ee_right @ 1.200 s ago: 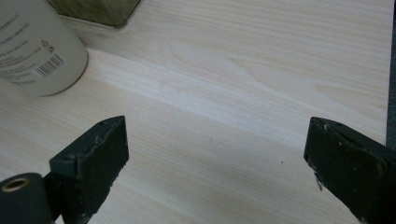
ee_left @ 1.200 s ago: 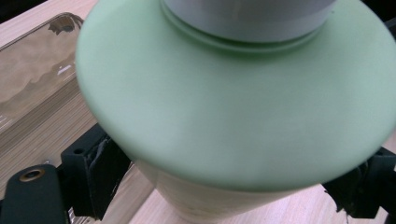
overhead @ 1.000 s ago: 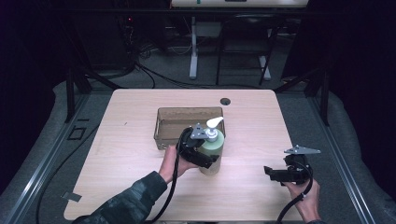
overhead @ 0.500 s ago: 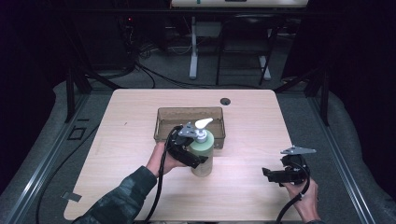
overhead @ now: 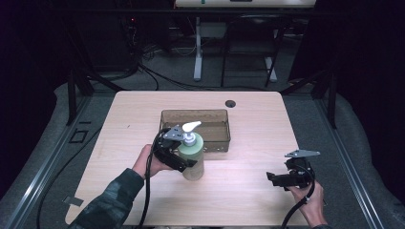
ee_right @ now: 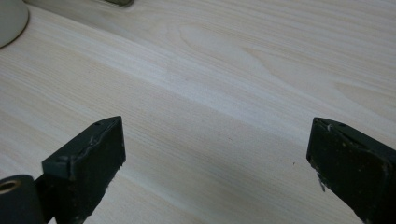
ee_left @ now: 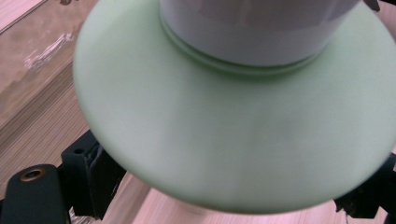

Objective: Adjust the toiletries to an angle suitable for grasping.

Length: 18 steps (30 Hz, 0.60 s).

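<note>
Nearest, the right hand-held gripper [overhead: 273, 179] idles with jaws apart, while the left hand-held gripper [overhead: 184, 160] clamps the green pump bottle [overhead: 192, 155] just before the clear tray [overhead: 220, 116]; its smooth round body could slip or topple.

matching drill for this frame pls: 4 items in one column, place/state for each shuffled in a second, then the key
Things:
1. Pale green plastic pump bottle with white pump head
2. Clear brownish rectangular plastic bin
3. Left gripper
4. Right gripper

Places or states:
A. Jaws wide apart over bare light wood table, nothing between them
B. Closed around the bottle's body
C. Stands upright just in front of the bin
D. Sits mid-table, behind the bottle

Pairs: 1-C, 2-D, 3-B, 4-A
</note>
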Available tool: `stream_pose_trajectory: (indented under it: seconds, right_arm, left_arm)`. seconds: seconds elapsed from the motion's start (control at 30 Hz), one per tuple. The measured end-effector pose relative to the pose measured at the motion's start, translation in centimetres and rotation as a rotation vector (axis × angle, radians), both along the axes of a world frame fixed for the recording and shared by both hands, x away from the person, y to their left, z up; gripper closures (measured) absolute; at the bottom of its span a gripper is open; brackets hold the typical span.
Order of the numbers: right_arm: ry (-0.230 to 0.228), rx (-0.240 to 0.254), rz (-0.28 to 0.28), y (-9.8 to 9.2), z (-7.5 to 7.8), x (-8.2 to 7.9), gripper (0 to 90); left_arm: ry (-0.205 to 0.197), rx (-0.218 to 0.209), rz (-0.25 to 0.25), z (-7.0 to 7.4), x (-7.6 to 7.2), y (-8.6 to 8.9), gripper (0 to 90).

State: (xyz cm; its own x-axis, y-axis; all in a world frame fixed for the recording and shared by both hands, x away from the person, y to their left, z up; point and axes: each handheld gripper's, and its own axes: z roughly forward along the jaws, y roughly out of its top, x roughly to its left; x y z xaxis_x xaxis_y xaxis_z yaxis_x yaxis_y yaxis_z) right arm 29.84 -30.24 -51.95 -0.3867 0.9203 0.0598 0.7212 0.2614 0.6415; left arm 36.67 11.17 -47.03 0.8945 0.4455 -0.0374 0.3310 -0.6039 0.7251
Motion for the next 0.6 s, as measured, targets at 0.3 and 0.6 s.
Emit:
stream_pose_trajectory:
  seconds: [0.3, 0.6]
  right_arm:
    - [0.006, -0.001, 0.004, 0.4, 0.0, 0.2, 3.6]
    - [0.008, -0.004, 0.006, 0.4, -0.1, 0.2, 3.6]
  left_arm:
    - [0.001, 0.005, -0.015, 0.0, 0.4, 2.2, 12.2]
    - [0.013, 0.002, -0.02, 0.1, 0.9, 3.5, 12.2]
